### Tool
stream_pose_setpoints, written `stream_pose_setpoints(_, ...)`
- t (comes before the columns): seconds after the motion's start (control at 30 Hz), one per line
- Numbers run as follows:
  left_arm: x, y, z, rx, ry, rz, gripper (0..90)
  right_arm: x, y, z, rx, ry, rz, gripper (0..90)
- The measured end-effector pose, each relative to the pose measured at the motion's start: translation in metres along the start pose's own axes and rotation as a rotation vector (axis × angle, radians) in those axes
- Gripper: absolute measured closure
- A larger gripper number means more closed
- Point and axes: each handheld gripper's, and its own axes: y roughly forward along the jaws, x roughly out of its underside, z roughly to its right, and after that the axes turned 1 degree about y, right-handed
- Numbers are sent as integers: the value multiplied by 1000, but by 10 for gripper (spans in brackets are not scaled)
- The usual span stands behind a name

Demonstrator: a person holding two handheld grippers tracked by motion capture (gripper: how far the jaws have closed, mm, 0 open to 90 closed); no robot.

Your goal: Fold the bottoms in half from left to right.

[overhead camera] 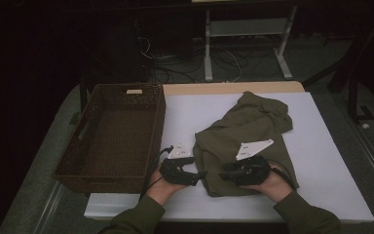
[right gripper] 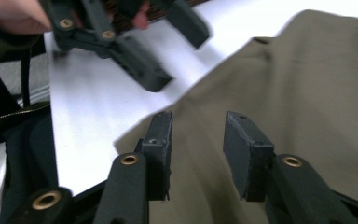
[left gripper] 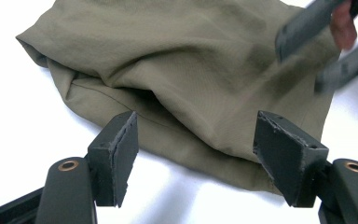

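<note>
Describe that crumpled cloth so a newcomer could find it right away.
Start at the white table, then look right of the brown woven basket. The olive-green garment lies there in loose folds, the only soft thing on the table.

Olive-green cloth (overhead camera: 246,136), dark brown woven basket (overhead camera: 85,146), white table (overhead camera: 321,161), black tongs (overhead camera: 200,176)

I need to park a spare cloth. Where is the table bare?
Bare: the mat's far strip between basket and garment, and the right strip beside the garment. The basket is empty too. Crowded: the near edge, with both grippers.
</note>
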Motion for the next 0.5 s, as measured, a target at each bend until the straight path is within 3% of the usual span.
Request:
stream_pose_setpoints(0.27, -6, 6, -2, -21, 0, -4, 368, 17, -42, 34, 151, 40, 37, 531)
stream_pose_setpoints(0.5, -13, 20, -11, -48, -21, -26, 460, 36, -66, 67, 296, 59, 5, 484)
